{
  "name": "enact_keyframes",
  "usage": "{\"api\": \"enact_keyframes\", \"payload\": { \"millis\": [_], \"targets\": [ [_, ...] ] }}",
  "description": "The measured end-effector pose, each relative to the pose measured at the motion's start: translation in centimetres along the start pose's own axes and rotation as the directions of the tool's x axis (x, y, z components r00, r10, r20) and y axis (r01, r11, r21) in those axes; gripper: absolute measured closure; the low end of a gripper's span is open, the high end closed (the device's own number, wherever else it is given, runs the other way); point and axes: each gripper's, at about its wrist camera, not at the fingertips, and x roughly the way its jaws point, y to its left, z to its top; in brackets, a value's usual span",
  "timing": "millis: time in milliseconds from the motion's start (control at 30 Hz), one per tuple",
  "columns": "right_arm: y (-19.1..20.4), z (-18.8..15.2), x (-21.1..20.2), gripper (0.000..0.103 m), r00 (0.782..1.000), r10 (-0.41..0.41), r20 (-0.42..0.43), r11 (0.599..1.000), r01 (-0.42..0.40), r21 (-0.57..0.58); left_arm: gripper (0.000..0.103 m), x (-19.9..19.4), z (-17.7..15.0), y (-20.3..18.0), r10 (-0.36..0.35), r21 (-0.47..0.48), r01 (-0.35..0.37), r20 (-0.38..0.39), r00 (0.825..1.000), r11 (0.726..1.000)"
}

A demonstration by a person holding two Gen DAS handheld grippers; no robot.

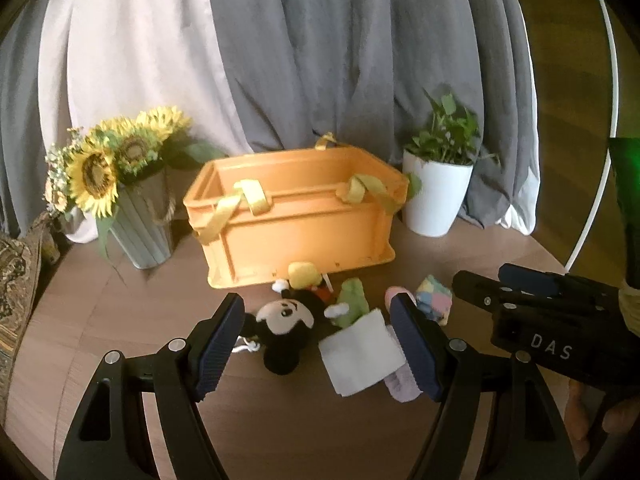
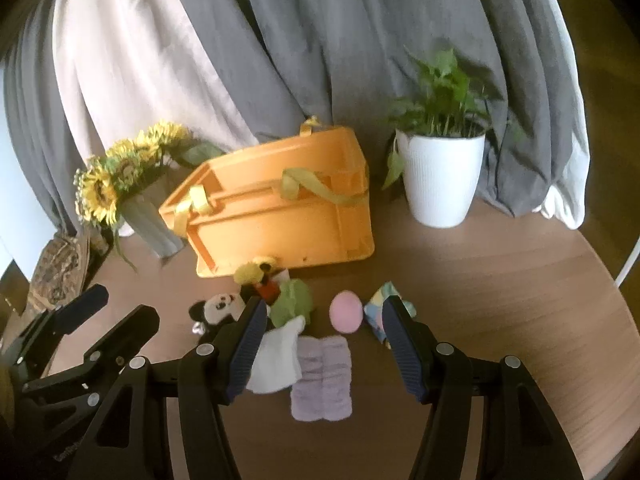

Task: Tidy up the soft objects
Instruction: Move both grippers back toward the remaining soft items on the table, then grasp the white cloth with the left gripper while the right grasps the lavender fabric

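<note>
A heap of soft things lies on the round wooden table [image 1: 120, 320] in front of an orange crate [image 1: 296, 212] with yellow ribbon handles. The heap holds a black-and-white mouse plush [image 1: 284, 328], a green cloth [image 1: 352, 304], a white cloth [image 1: 360, 352], a folded lilac towel [image 2: 322, 376], a pink ball [image 2: 346, 312] and a pastel patchwork piece [image 2: 380, 304]. My left gripper [image 1: 320, 344] hovers open over the plush and white cloth. My right gripper [image 2: 326, 344] hangs open above the lilac towel and pink ball. Neither touches anything.
A grey vase of sunflowers [image 1: 120, 184] stands left of the crate, and a white pot with a green plant [image 1: 436, 196] stands to its right. Grey and white curtains hang behind. A patterned cushion [image 1: 16, 288] lies at the table's left edge.
</note>
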Motion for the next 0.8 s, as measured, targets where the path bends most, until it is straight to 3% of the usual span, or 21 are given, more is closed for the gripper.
{"api": "enact_keyframes", "payload": {
  "millis": [800],
  "targets": [
    [-2.1,-3.6,6.0,0.043,0.994,-0.008,-0.105,1.0,0.008,0.007,0.032,8.0,-4.2,-1.2,-0.087,0.077,0.097,-0.127,0.988,0.992]
  ]
}}
